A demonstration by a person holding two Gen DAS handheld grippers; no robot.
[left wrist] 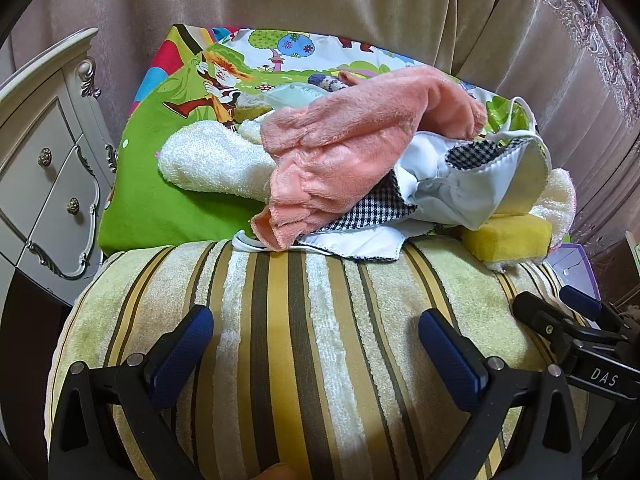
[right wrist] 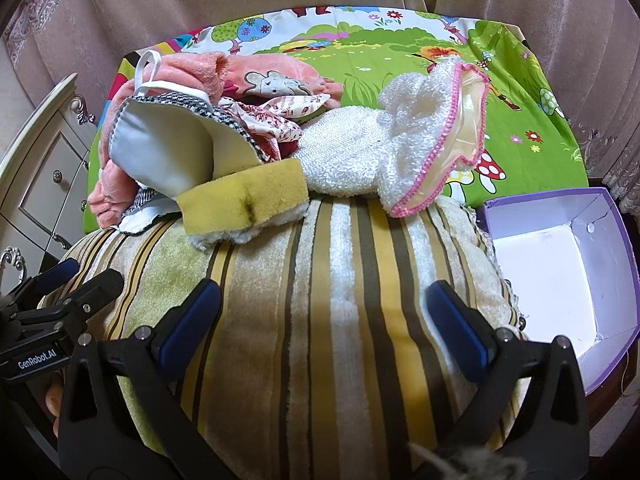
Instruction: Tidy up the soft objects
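Note:
A striped cushion [left wrist: 304, 340] [right wrist: 328, 312] lies in front of a pile of soft things on a cartoon-print cloth [left wrist: 160, 200] [right wrist: 520, 120]. The pile holds a pink plush cloth [left wrist: 348, 148] [right wrist: 192, 68], a checked face mask [left wrist: 472, 176] [right wrist: 168, 148], a yellow sponge [left wrist: 508, 236] [right wrist: 244, 200] and a white terry glove with pink trim [right wrist: 392, 148]; a white terry piece [left wrist: 208, 164] lies at the left. My left gripper [left wrist: 316, 332] is open and empty above the cushion. My right gripper [right wrist: 324, 308] is open and empty above the cushion too, and shows at the right of the left wrist view [left wrist: 568, 312].
An empty purple box [right wrist: 612, 216] with a white inside stands right of the cushion. A white carved drawer cabinet [left wrist: 44, 184] [right wrist: 44, 184] stands at the left. Beige curtains [left wrist: 320, 8] hang behind the cloth.

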